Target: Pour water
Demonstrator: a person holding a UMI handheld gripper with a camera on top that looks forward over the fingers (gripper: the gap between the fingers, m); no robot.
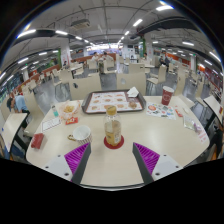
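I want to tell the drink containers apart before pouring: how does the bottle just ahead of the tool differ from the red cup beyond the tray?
The bottle is pale and see-through with a white cap; the red cup is opaque red. The bottle stands close, just ahead of the open tool, on a red coaster; the red cup stands farther off, beside the tray. Both stand upright on the table.

A pale round table lies under and ahead of the tool, in a large canteen-like hall. Beyond the tool, rows of light tables and chairs run back to the far wall, with a seated person far off on its left side. Above, the ceiling is dark with long strip lights and exposed ducts, and the floor between the rows is pale grey.
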